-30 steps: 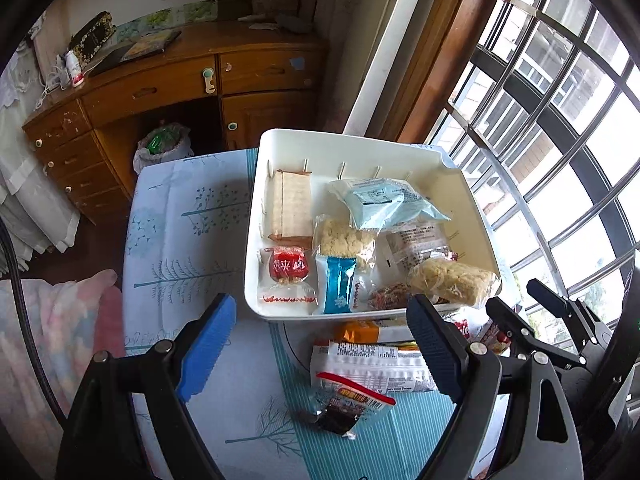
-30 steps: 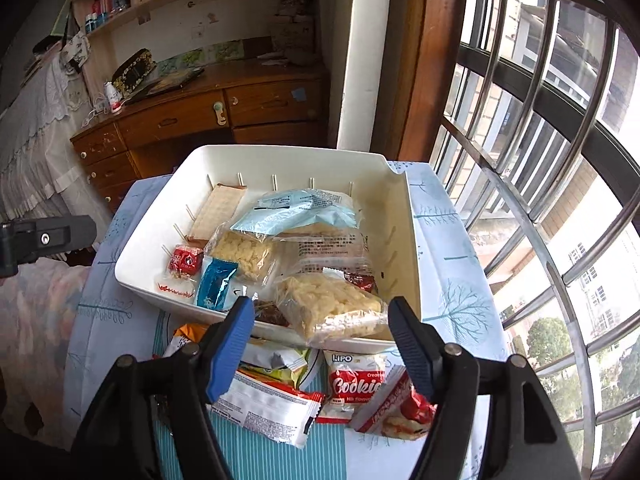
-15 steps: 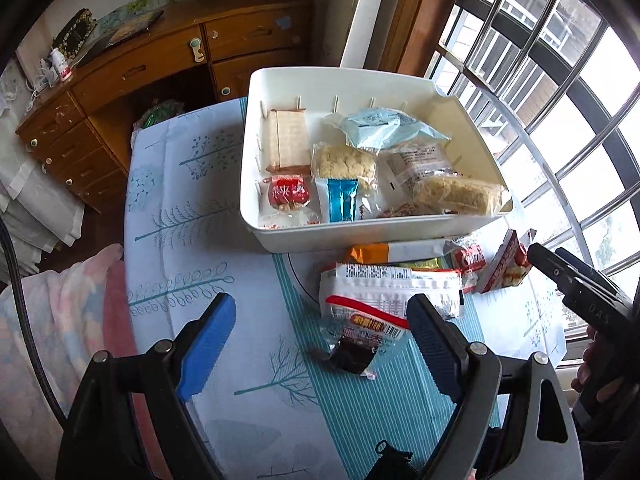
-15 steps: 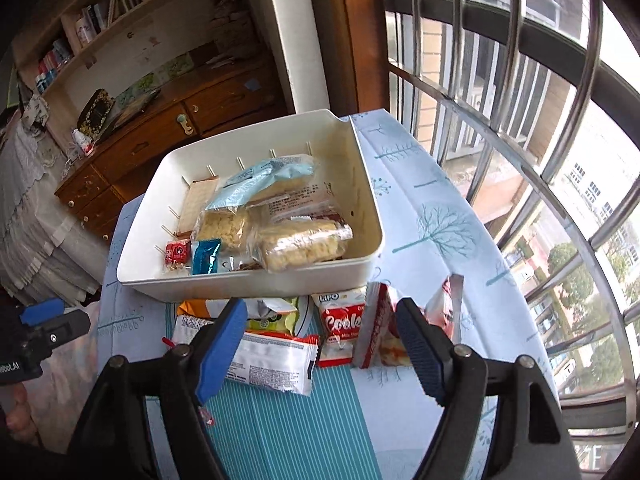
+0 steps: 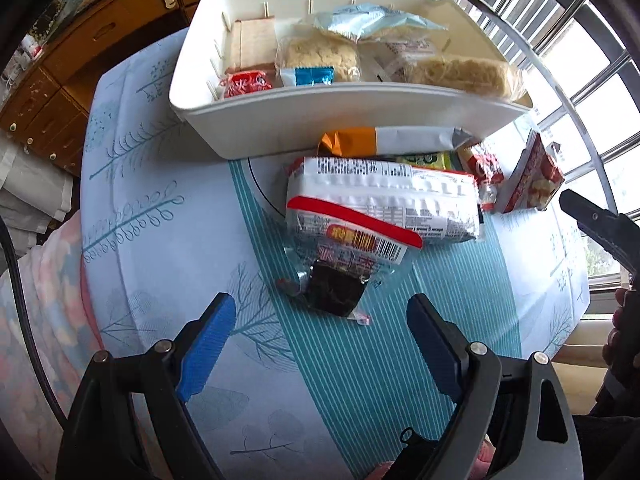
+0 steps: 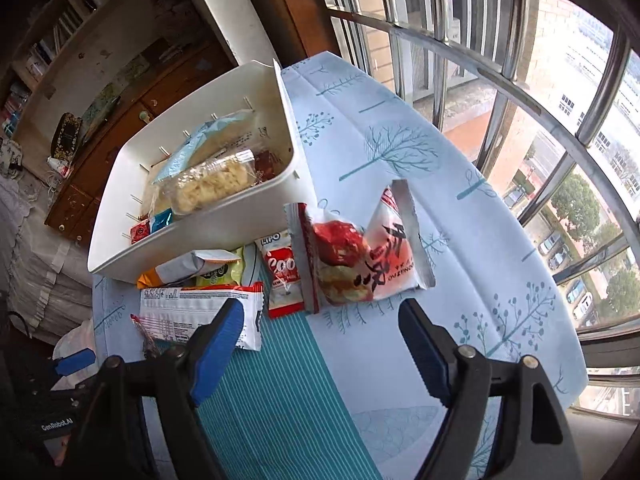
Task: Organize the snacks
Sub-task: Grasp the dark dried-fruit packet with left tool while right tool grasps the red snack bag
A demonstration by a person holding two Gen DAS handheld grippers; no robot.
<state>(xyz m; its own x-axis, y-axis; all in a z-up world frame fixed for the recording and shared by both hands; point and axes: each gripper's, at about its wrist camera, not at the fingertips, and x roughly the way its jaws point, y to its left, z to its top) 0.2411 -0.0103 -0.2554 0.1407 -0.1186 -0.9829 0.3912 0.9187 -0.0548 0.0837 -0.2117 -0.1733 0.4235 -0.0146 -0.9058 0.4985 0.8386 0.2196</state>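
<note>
Left gripper [image 5: 316, 334] wide, nothing between pads, above dark clear-wrapped snack [image 5: 338, 284] on striped cloth. Right gripper [image 6: 322, 340] jaws just opening, empty, near red-and-white packet [image 6: 360, 256] standing on edge. White bin [image 5: 320, 116] behind, already holding several packets; loose ones beside its near wall.

"LIPO" on cookie packet [image 6: 280, 276], "GenRobot.AI" on gripper [image 6: 56, 424]

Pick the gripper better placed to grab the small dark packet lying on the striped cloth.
Left. The left gripper hangs open right above the small dark packet; the right gripper faces the red-and-white pouch.
</note>
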